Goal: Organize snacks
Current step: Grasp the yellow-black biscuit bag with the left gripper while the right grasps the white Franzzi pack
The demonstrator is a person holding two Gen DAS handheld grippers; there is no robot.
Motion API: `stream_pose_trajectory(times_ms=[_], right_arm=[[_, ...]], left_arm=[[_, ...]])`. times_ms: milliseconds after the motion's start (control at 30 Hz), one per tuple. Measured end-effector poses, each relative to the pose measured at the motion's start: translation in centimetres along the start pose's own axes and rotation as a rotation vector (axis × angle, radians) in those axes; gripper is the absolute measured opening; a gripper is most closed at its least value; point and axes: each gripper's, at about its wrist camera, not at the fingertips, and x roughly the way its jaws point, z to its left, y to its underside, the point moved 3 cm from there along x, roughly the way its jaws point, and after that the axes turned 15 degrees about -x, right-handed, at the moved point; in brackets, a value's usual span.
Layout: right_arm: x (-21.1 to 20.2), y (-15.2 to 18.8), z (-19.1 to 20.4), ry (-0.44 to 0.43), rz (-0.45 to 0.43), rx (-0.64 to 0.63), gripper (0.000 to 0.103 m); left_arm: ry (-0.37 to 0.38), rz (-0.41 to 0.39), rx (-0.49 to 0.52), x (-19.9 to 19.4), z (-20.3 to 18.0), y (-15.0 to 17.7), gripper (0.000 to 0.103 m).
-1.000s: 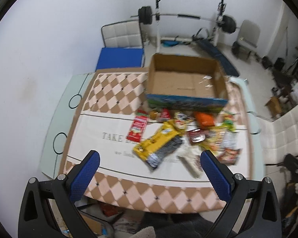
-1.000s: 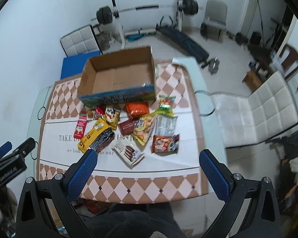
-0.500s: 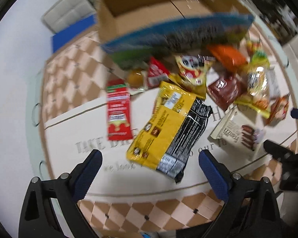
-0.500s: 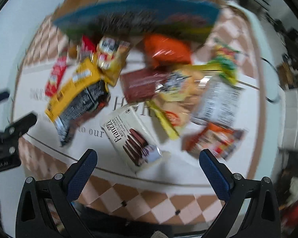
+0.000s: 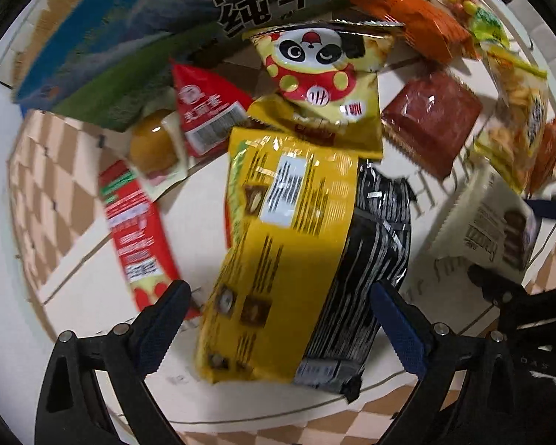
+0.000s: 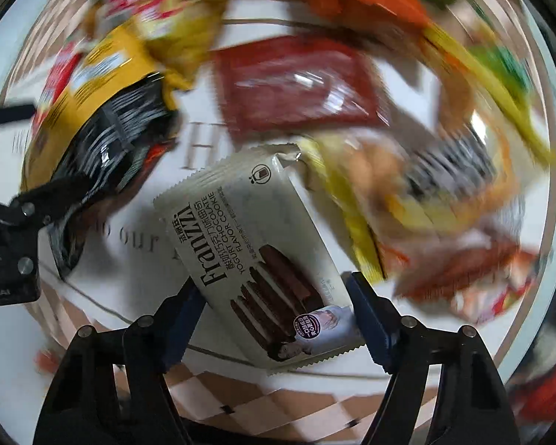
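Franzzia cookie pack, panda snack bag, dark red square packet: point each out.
Franzzia cookie pack (image 6: 263, 256): right wrist view, middle of its printed face.
Panda snack bag (image 5: 320, 74): left wrist view, on the panda picture.
Dark red square packet (image 5: 430, 118): left wrist view, its middle.

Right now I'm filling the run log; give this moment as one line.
left tongs: open over yellow-black bag | right tongs: closing around white cookie pack | carton: behind snacks

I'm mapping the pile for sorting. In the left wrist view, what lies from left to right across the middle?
Red sachet → yellow-and-black bag → white cookie pack.
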Motion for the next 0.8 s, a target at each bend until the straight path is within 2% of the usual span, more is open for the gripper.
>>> stream_pose_trajectory(times_ms=[133, 267, 367, 433, 500, 600, 800], right_arm=[[1.0, 1.6, -2.2, -0.091, 0.013, 0.206, 0.079], [2.1, 2.3, -2.7, -0.151, 0.023, 0.26, 0.08], [2.3, 2.8, -3.5, -0.176, 0.02, 0.266, 0.081], [1.0, 2.8, -5.0, -0.182, 0.021, 0.269, 0.083], [0.3, 2.6, -5.3, -0.174, 0.018, 0.265, 0.084], [-0.4, 1.6, -5.3, -0.141, 0.024, 0.237, 0.085], [0.4, 1.3, -5.7, -0.059, 0.061, 0.178, 0.086]], left_arm=[[0.078, 0.033, -0.032, 1.1, -0.5, -0.8, 0.099], [0.092, 0.015, -0.107, 1.6, -0.7, -0.4, 0.094], [0.163, 0.07, -0.277, 1.9, 0.9, 0.6, 0.087], [0.21, 0.134, -0.423, 2.6, 2.1, 1.9, 0.087], [0.248, 0.162, -0.513, 3.3, 2.8, 3.2, 0.087], [0.236, 0.134, -0.513, 3.8, 2.6, 3.9, 0.089], [0.099, 0.106, -0.356, 5.9, -1.2, 3.8, 0.097]])
